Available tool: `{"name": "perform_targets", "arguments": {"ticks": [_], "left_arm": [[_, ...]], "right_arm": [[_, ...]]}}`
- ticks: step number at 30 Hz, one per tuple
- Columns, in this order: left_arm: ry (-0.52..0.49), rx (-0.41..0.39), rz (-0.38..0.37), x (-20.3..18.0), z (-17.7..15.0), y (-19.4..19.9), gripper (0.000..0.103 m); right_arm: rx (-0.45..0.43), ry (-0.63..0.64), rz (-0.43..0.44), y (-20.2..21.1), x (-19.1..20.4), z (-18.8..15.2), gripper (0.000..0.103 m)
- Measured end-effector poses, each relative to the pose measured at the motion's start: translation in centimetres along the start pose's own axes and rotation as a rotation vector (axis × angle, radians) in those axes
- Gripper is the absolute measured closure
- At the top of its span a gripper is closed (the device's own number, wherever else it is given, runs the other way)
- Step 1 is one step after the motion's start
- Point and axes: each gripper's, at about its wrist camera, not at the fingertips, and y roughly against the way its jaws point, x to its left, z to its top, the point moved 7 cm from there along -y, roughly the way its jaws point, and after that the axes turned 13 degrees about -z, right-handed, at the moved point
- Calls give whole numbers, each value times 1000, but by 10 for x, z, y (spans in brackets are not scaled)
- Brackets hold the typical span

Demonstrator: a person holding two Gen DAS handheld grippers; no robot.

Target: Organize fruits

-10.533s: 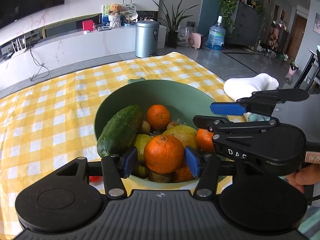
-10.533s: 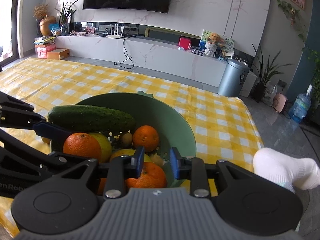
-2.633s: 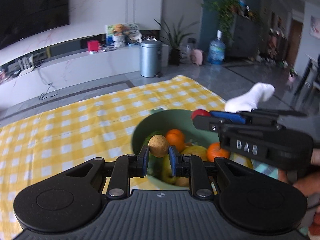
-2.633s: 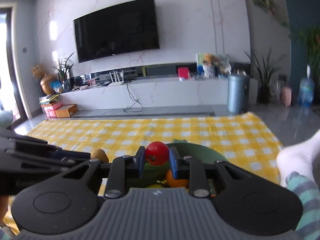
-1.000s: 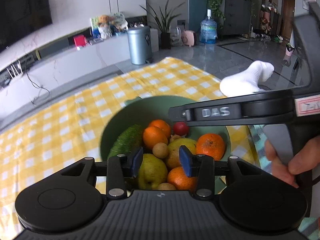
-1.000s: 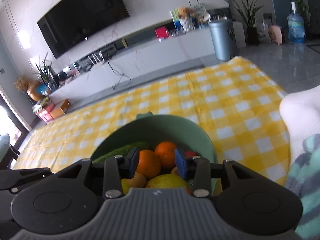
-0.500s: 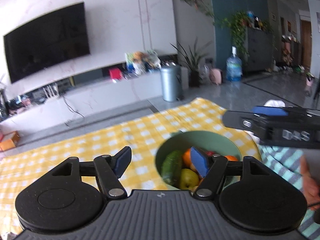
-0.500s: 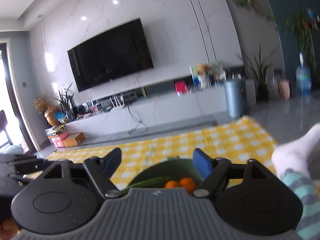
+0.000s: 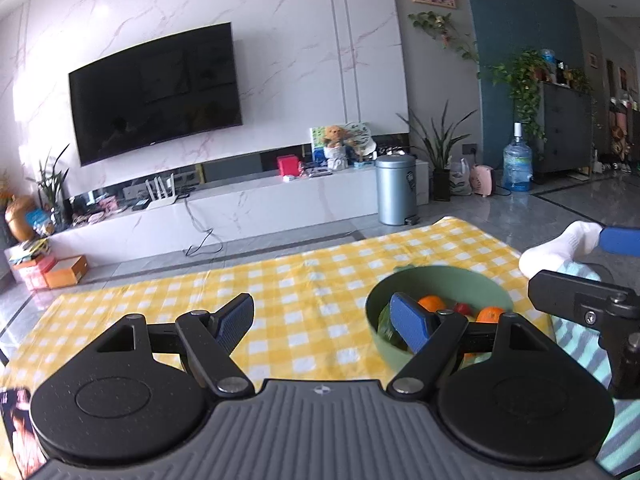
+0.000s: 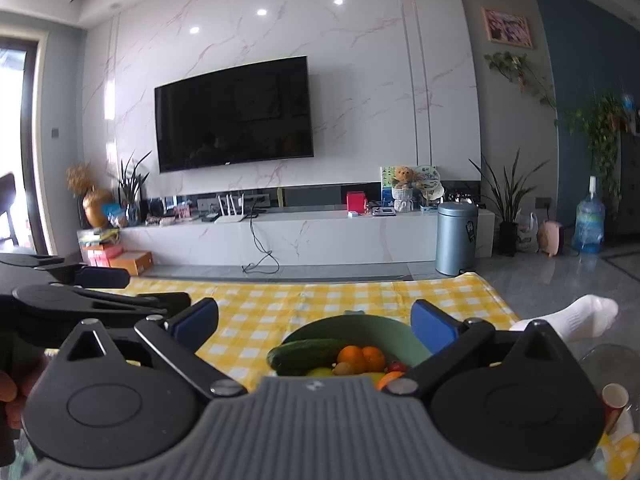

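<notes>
A green bowl (image 9: 476, 280) sits on the yellow checked cloth (image 9: 304, 304), holding oranges (image 9: 431, 303), a small red fruit (image 9: 463, 308) and a cucumber (image 10: 308, 354). The bowl also shows in the right wrist view (image 10: 360, 326), with oranges (image 10: 362, 358) in it. My left gripper (image 9: 324, 322) is wide open and empty, raised back from the bowl, which lies to its right. My right gripper (image 10: 314, 326) is wide open and empty, above and behind the bowl. The right gripper also shows at the edge of the left wrist view (image 9: 588, 308).
A white-socked foot (image 9: 560, 248) rests beside the bowl on the right. A paper cup (image 10: 614, 400) stands at the lower right. A marble TV bench (image 10: 304, 236), a metal bin (image 10: 456, 238) and a water jug (image 10: 588, 226) stand far behind.
Both grippers let their fruits go into the bowl, opened wide and drew back and up. In the last half second the bowl has shifted right in the left view.
</notes>
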Motion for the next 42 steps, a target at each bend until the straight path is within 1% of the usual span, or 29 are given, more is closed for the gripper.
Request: {"name": "perform_targets", "arguments": {"ticks": [3,5,9,12,19,25,30,42], "left_arm": [[14,11,14,3,-11,6,12],[28,27,8,6,-19,9,12],[51,84,12,13,-33,4,12],[64,125,9,18,-42,1,12],[125,188,1,32,-67,-2,12],[150,207,15,41,-74,-6,12],[162,216,18,45,-76,-6,12],[163,216,16,46,-76,-6,12]], "right_arm": [[-3,40,-19,9,8,-5,4],[11,59,-28,10,11,-10,4],[59,71,-44,8,16,-20,4],[109,83,-72,4,20,-32,4],[177,94,-73,-6,28,-49,4],[204,100,-46,-13,39,-56,4],[208,115,-23,-16,48,-59,4],[203,113,-22,-15,50,-58,4]]}}
